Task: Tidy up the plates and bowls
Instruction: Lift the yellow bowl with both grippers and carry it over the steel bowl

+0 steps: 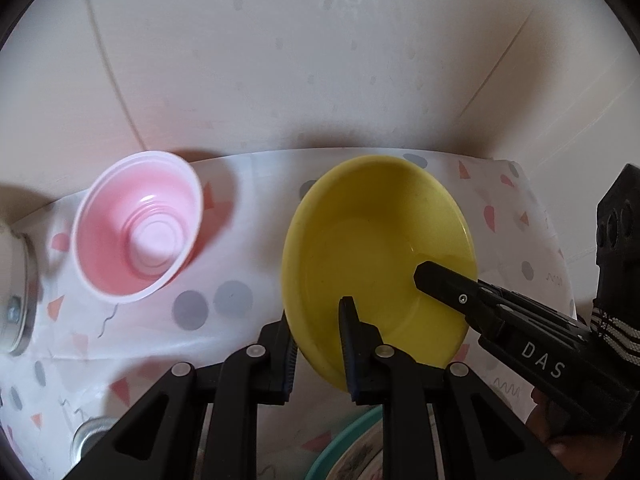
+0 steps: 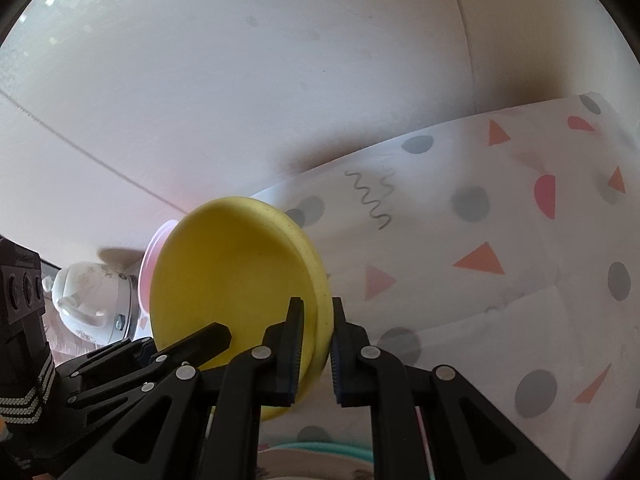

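Fingers of left gripper [image 1: 320, 344] and right gripper [image 2: 316, 344] clamped on yellow bowl [image 1: 376, 256] rim; level lift advised, pink bowl [image 1: 138, 228] at 9 o'clock avoided

The yellow bowl [image 1: 376, 248] looks like smooth plastic with a soft sheen. At its nine o'clock, the pink bowl [image 1: 138, 228] is glossy ribbed plastic. The tablecloth [image 1: 224, 248] beneath is thin printed sheet, creased. Both grippers' fingers [image 1: 352, 344] are matt black plastic with ridged pads.
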Available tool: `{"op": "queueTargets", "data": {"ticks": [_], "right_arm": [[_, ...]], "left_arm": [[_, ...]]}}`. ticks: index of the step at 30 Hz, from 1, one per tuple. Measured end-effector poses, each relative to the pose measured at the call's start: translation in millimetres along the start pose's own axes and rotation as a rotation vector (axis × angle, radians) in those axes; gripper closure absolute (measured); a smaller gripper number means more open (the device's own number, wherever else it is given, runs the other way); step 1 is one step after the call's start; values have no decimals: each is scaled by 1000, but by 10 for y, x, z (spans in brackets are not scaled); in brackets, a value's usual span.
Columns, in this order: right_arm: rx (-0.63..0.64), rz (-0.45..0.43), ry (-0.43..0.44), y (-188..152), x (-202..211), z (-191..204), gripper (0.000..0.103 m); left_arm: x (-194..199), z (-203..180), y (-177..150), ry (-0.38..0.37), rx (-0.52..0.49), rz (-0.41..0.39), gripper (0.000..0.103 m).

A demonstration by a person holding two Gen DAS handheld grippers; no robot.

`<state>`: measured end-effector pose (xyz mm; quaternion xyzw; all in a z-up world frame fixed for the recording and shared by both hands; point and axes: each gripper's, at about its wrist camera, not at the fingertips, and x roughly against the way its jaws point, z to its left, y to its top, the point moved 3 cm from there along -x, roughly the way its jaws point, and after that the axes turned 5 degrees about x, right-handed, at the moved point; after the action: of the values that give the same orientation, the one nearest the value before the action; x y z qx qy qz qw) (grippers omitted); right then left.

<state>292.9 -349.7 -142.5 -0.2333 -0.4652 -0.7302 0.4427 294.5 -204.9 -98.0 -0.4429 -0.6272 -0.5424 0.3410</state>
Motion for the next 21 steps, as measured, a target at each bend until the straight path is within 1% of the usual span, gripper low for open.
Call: {"op": "queueTargets", "data": {"ticks": [7,13,21], "right_arm": [[18,-9,19,-99,105,200,91],[38,-20,43,-218,172,506,91],[75,-19,53,-412,241,850,91]], "left_arm": [[216,184,-167,-18,48,-19,83],[419,345,-344,-21,74,-41,84],[660,568,-564,-12,77,-74,84]]}}
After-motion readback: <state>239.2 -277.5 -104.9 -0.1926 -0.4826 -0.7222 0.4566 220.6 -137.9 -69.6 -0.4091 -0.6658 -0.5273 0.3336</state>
